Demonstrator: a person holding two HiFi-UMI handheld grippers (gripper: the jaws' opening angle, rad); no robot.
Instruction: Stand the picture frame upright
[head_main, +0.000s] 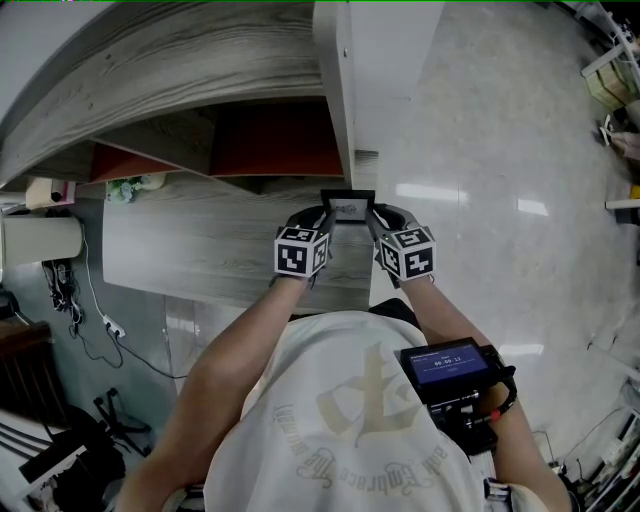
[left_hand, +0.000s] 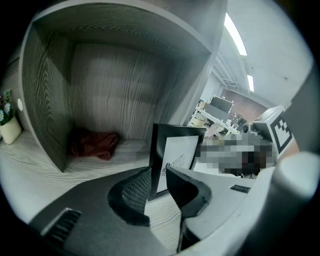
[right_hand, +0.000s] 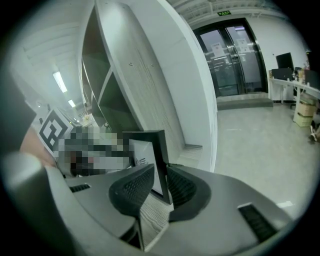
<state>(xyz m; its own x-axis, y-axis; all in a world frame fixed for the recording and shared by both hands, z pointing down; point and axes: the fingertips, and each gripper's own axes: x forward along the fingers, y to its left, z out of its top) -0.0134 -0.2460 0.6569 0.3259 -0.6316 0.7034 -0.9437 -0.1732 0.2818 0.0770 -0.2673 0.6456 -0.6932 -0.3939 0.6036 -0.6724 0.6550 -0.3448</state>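
Steadying upright picture frame (head_main: 348, 208) near surface's (head_main: 200, 250) right edge, clamped in left gripper (left_hand: 157, 182) and right gripper (right_hand: 161, 182) fingers (right_hand: 135, 187); next, releasing gently.

Frame (head_main: 347, 208) on shelf (head_main: 200, 250) between left tongs (head_main: 326, 216), right tongs (head_main: 372, 217).

the left gripper (left_hand: 157, 186) has its jaws pinched on the lower left edge of the black picture frame (left_hand: 175, 152), which stands upright on the wood-grain shelf (left_hand: 45, 172). a red cloth (left_hand: 94, 144) lies bunched in the cubby's back corner, and a small potted plant (left_hand: 9, 127) sits far left.
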